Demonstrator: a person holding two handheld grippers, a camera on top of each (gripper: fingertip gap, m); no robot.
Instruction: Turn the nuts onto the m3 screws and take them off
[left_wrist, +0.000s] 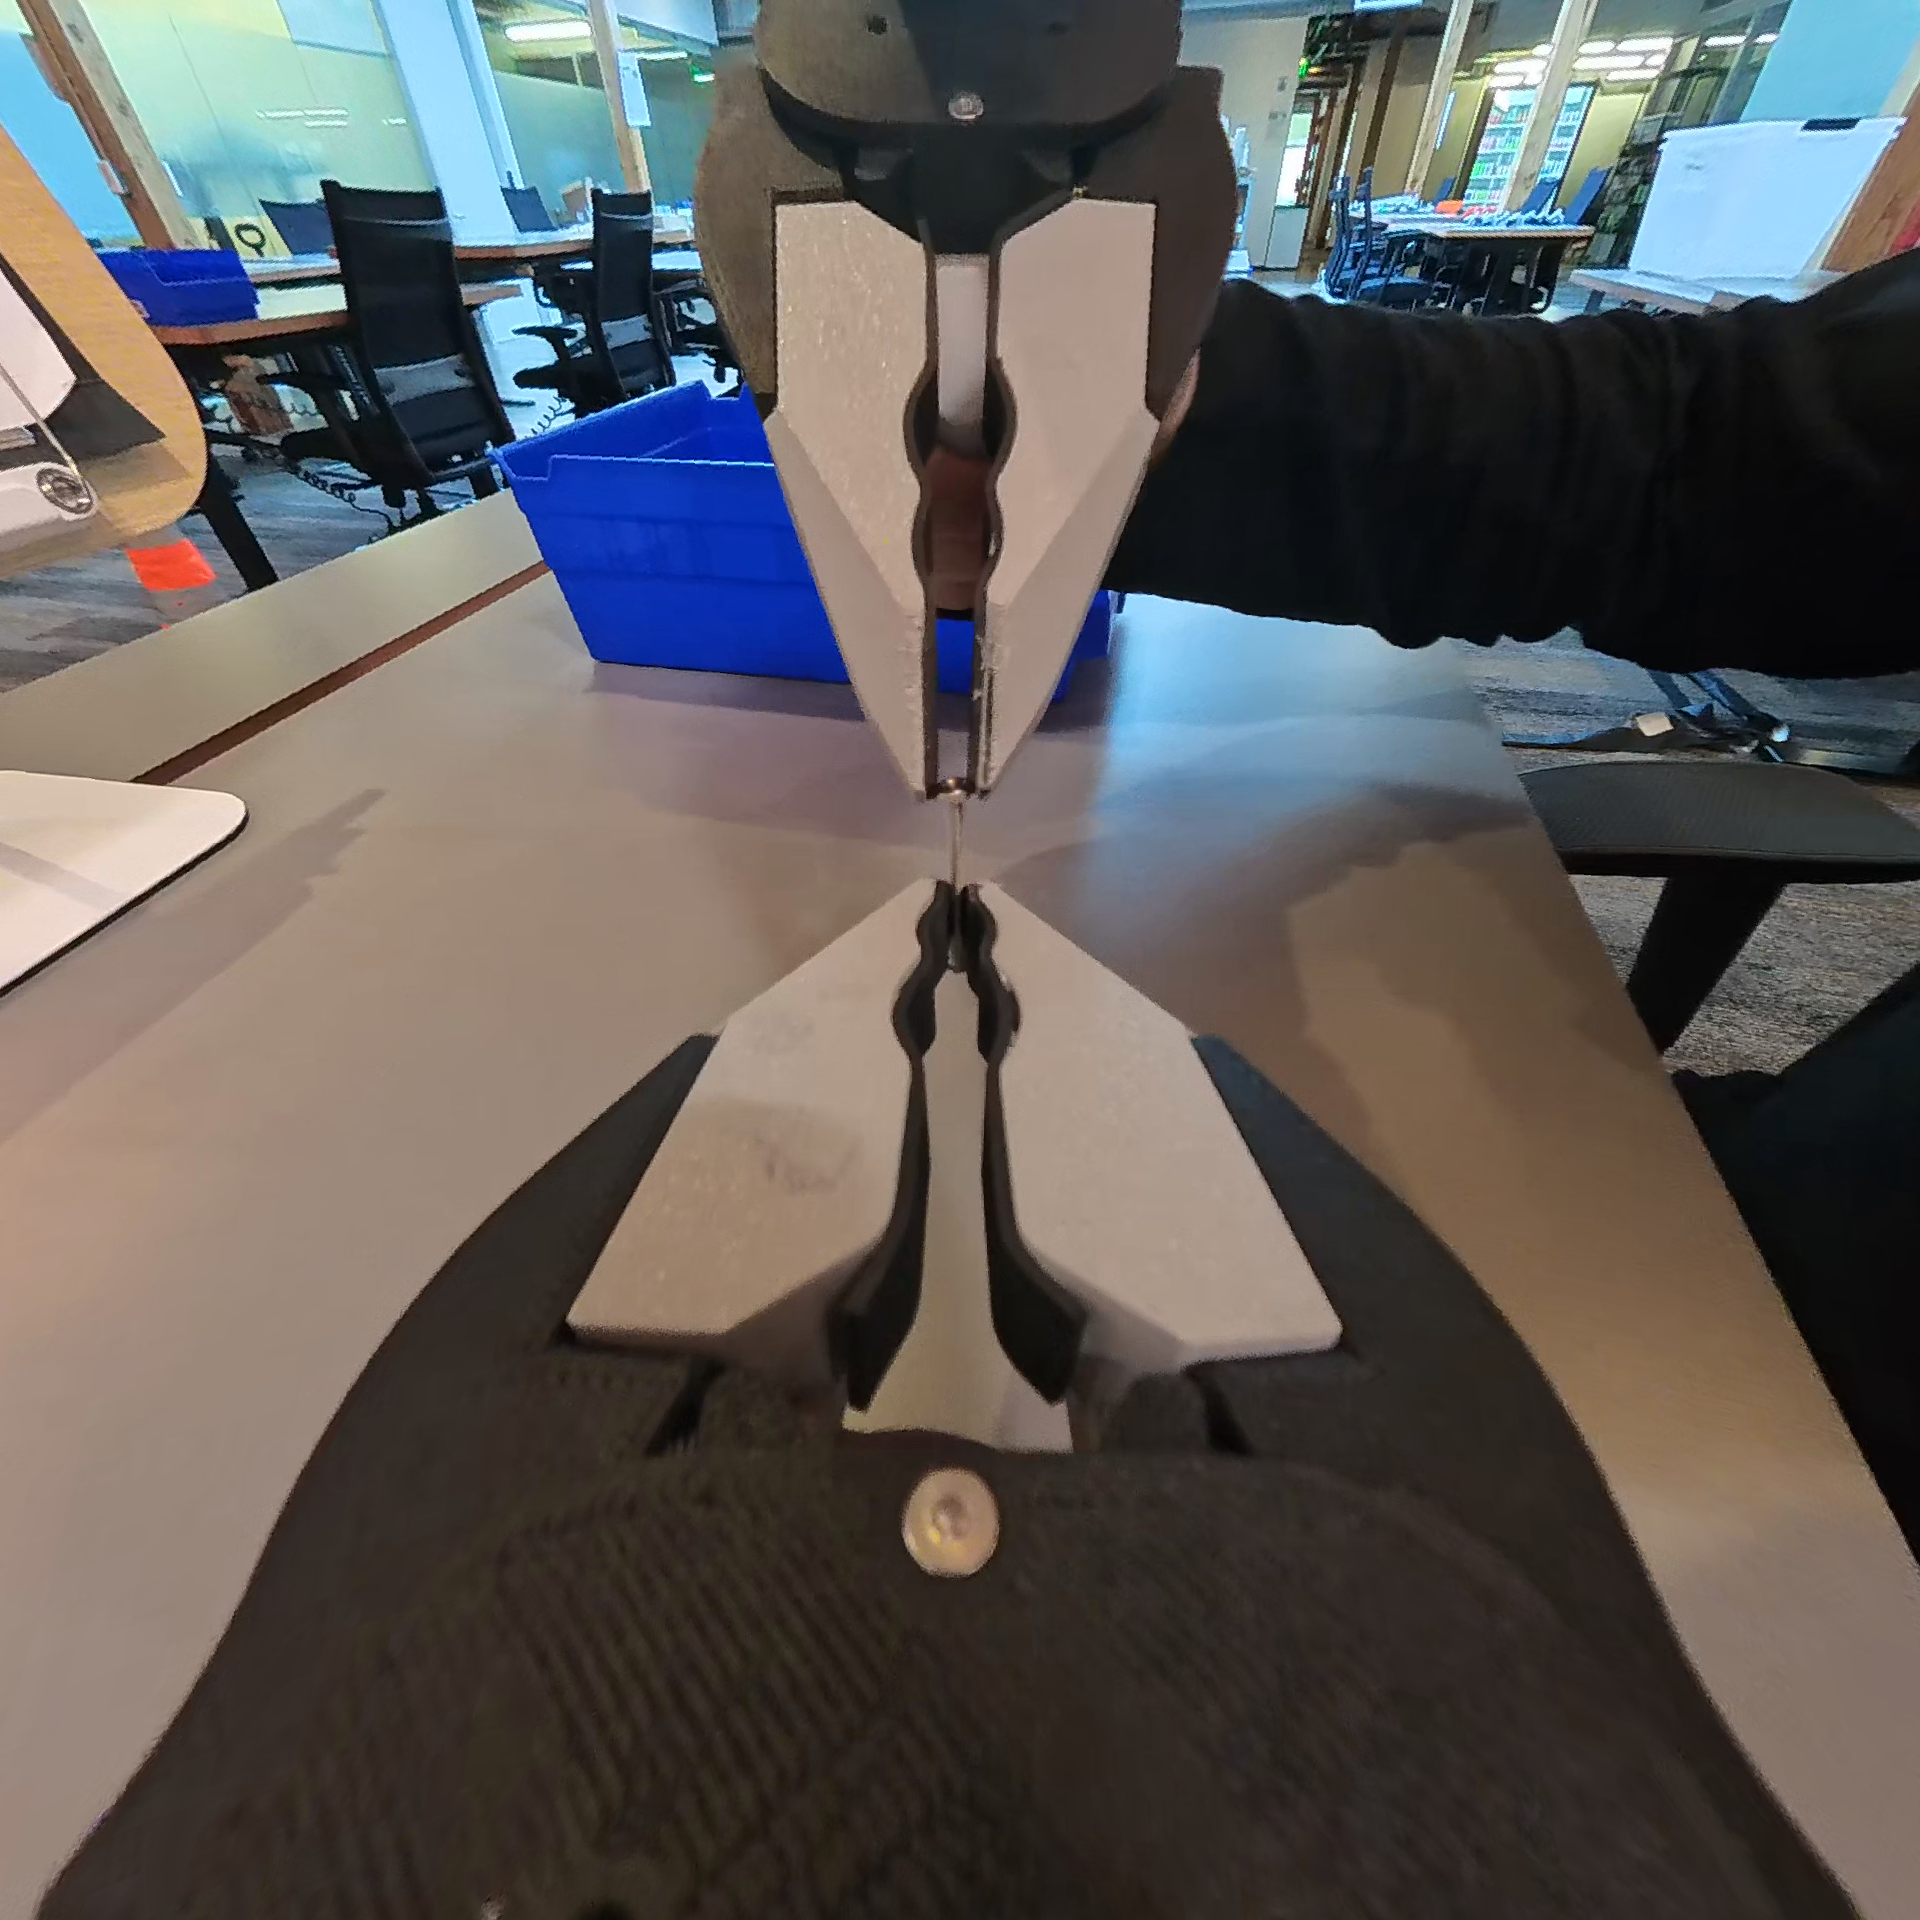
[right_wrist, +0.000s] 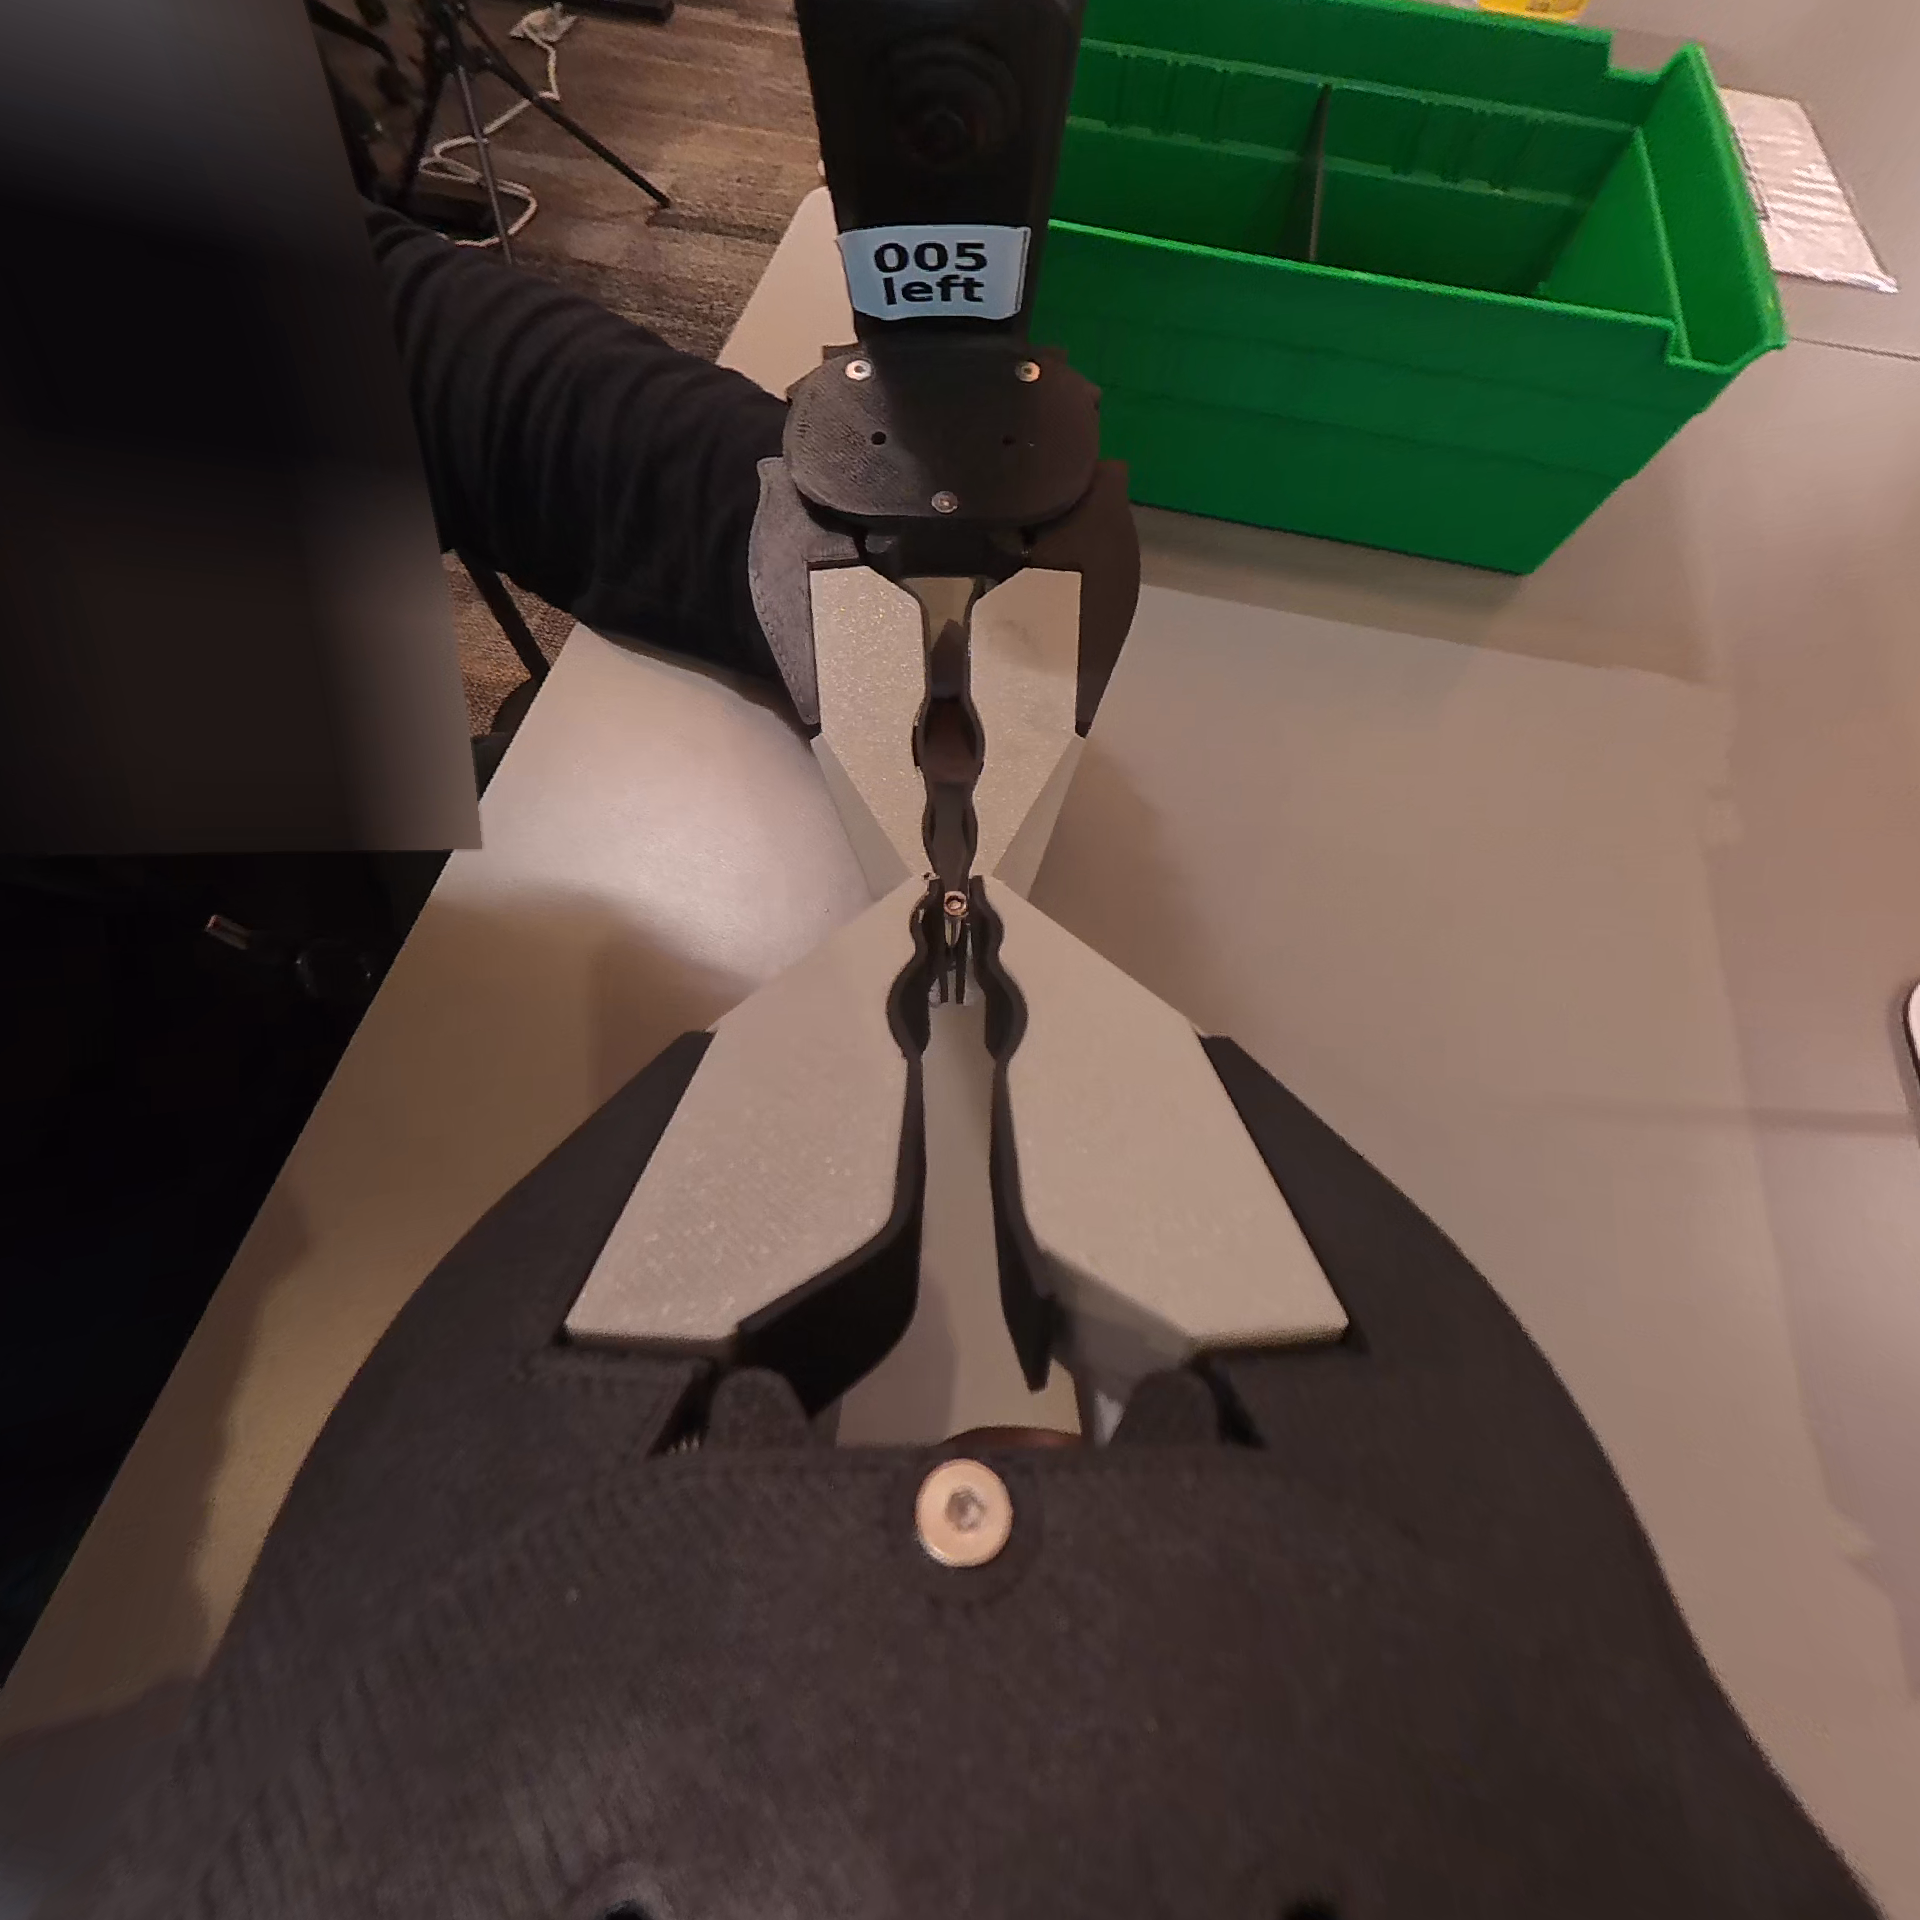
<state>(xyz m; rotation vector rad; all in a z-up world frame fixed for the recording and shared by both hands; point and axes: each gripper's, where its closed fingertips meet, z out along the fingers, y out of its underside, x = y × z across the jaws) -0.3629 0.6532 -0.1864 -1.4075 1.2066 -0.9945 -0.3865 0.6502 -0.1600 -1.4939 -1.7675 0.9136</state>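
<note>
**Tip to tip: a thin screw bridged between two grippers**

Right now the two white wedge-fingered grippers meet nose to nose above the grey table (left_wrist: 416, 1039). The left gripper (left_wrist: 953, 902) is clenched on one end of a thin silver M3 screw (left_wrist: 953, 844). The right gripper (right_wrist: 953, 902) is closed on its other end, where a small metal piece, probably the nut (right_wrist: 953, 906), sits between its tips; it is too small to be sure.

The screw hangs in the air between the tips, clear of the table, with a blue plastic bin (left_wrist: 665, 540) behind it and a green plastic divided bin (right_wrist: 1455, 343) further along the table. Its long axis runs straight along the line from one gripper to the other, so each camera looks almost down its length.

To turn the nut well, I judge that one gripper should hold firm while the other rolls about the screw's axis, keeping both in line. Any sideways tilt could cross the thread or bend the slender shank. A light push along the axis should help the thread catch, and too loose a pinch could drop the part.
</note>
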